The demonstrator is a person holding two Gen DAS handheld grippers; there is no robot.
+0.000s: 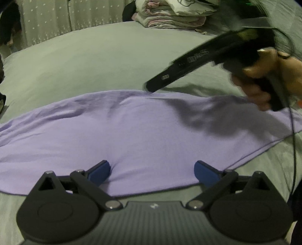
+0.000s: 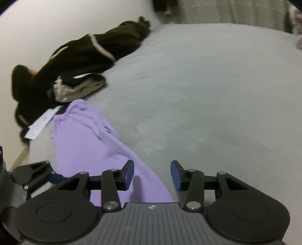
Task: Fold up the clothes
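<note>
**Lilac garment spread flat, both grippers free of it**

Grey-green bedding [image 1: 105, 62] fills both views, and on it we see a smooth lilac cloth garment [image 1: 143, 135] laid out flat in a broad band, its dark-stitched hem running along the near edge. Our left gripper [image 1: 152, 172] sits low over that near edge with its blue pads wide apart; the cloth lies between and under them, and dimples slightly beside the left pad, but nothing is pinched. Across the garment's far edge we see the right hand [image 1: 264, 83] wrapped round its black gripper, whose long body slants down toward the cloth and casts a dark shadow on it (the picture is blurred here, so we cannot tell whether it touches).

From the right wrist, the right gripper [image 2: 152, 174] has its jaws about half apart with no cloth gripped. The lilac garment's border runs beneath the left pad, and bare bedding lies under the right one.

Beyond, a heap of dark clothes with pale stripes [image 2: 79, 62] lies by the wall, and a stack of folded pale quilts [image 1: 169, 15] rests at the bed's far end.
</note>
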